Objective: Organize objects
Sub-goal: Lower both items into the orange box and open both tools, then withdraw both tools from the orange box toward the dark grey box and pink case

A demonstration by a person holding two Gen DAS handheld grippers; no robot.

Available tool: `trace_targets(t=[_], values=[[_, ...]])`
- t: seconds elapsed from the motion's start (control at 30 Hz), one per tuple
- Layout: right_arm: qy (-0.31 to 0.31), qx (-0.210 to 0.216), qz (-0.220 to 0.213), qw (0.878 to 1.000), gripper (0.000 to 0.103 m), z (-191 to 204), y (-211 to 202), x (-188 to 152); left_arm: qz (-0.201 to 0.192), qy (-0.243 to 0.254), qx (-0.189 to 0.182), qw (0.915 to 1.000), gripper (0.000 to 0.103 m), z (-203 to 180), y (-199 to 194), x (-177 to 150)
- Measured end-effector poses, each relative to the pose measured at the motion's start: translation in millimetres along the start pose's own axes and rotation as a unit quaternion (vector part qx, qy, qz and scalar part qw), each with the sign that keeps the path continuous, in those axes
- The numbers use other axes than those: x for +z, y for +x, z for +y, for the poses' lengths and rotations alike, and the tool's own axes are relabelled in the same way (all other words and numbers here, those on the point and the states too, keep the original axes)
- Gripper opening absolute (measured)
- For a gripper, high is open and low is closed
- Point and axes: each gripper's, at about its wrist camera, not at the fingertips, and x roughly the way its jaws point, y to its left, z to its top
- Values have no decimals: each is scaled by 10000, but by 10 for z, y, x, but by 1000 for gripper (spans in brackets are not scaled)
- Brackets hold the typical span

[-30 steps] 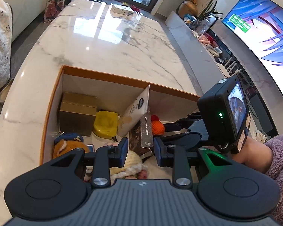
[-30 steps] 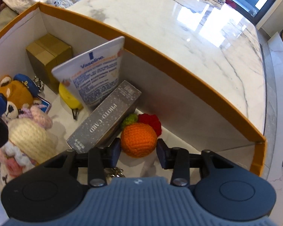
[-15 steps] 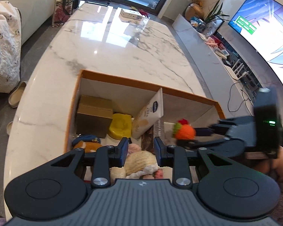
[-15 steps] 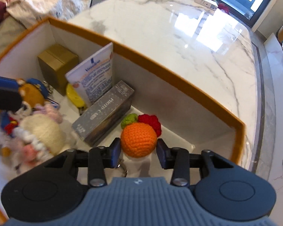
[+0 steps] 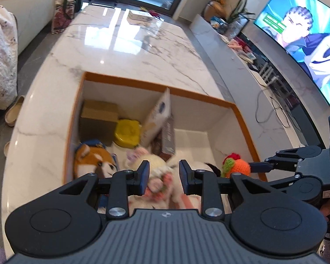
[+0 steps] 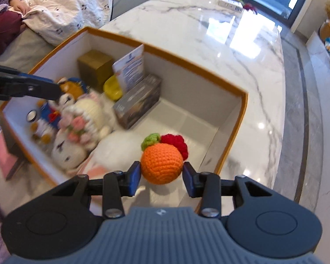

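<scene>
My right gripper (image 6: 161, 176) is shut on an orange crocheted ball (image 6: 161, 163) with a green leaf and red flower, held above the near right part of the orange-rimmed white box (image 6: 245, 101). The ball also shows in the left wrist view (image 5: 237, 167), at the box's right rim (image 5: 242, 118). My left gripper (image 5: 164, 177) is open and empty, above the plush toys (image 5: 156, 165) at the box's near side. In the box are a brown carton (image 6: 95, 65), a yellow item (image 6: 113, 87), a Vaseline pouch (image 6: 129, 69), a grey photo-card box (image 6: 138, 101) and a fox plush (image 5: 92, 158).
The box sits on a long white marble table (image 5: 129, 50) with a small white box (image 5: 140, 17) at its far end. A sofa with a blanket (image 6: 66, 6) is on the left, a TV (image 5: 301, 35) on the right wall.
My right gripper has lifted the orange ball up out of the box and drawn it back toward the near right rim. My left gripper has risen and pulled back, still open.
</scene>
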Motion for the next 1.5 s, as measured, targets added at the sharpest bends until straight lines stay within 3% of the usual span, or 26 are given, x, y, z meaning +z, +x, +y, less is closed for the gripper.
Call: trace_targets(t=[0.27,0.4,0.5,0.63,0.77,0.97,1.23,1.37,1.5], values=[[413,129,140,9990,43,81,130,-167,62,-65,-259,9996,33,-77,-129,-168],[505,68,86,9987,44,103,85,-206,-116,-87,-163,9998,33,-71,-319,-224],[612,58,-7,9981,48,119,19,-266,-284,-111,-288,9991,33,-47,-489,-278],[734,-27,-399,9965,50,183,-191,-377,-507,-60,-274,9983,51,-30,-709,-357],[879,-10,-1061,9905,63,341,-462,-531,-706,-46,-162,9974,53,49,-914,-475],[1133,-40,-1957,9741,65,727,-706,-753,-950,-52,384,9947,55,221,-1108,-674],[1471,198,-2230,9635,65,1299,-507,-891,-412,-374,1039,9930,56,654,-1017,-1007],[1461,410,-1922,9696,61,1568,-219,-919,-29,-638,1233,9903,56,954,-869,-1145],[1388,502,-1594,9761,48,1862,75,-912,128,-899,1421,9857,56,1207,-753,-1250]])
